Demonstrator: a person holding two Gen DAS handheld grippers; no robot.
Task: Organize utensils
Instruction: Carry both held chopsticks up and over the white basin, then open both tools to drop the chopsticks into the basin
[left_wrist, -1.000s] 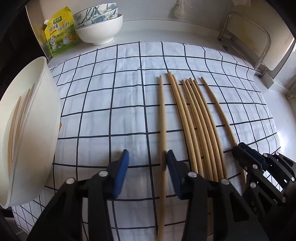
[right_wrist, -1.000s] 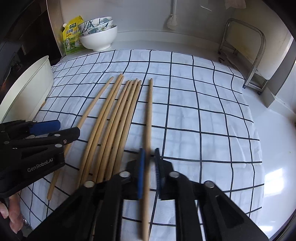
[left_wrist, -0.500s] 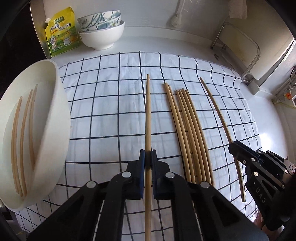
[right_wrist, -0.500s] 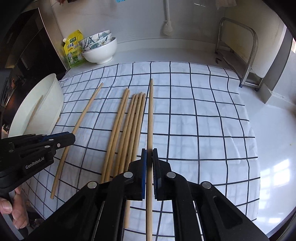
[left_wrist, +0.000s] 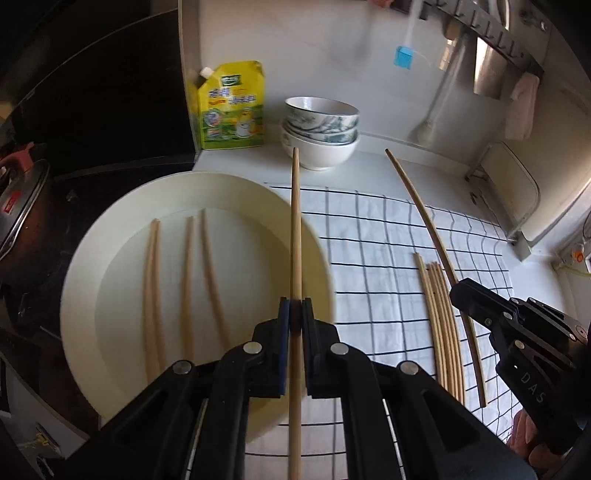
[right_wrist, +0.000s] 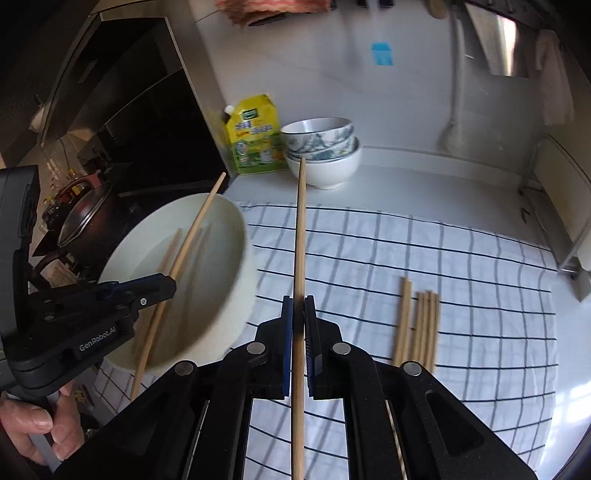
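Note:
My left gripper (left_wrist: 294, 314) is shut on a wooden chopstick (left_wrist: 295, 229), held in the air over the right side of the white basin (left_wrist: 85, 266). Three chopsticks (left_wrist: 188, 280) lie inside the basin. My right gripper (right_wrist: 298, 310) is shut on another chopstick (right_wrist: 300, 229), lifted above the checked cloth (right_wrist: 461, 258) just right of the basin (right_wrist: 236, 314). The right wrist view shows the left gripper (right_wrist: 171, 286) at the left with its chopstick (right_wrist: 192, 236) slanting over the basin. Several chopsticks (right_wrist: 421, 325) still lie side by side on the cloth.
Stacked bowls (left_wrist: 319, 140) and a yellow pouch (left_wrist: 231, 107) stand at the back of the counter. A dark pot (right_wrist: 85, 206) sits on the stove left of the basin. A metal rack (left_wrist: 513, 195) stands at the right edge. A hand (right_wrist: 33, 424) grips the left tool's handle.
The left gripper closed on a chopstick. Both grippers then rose off the cloth with their chopsticks and swung left, the left one ending up over the basin.

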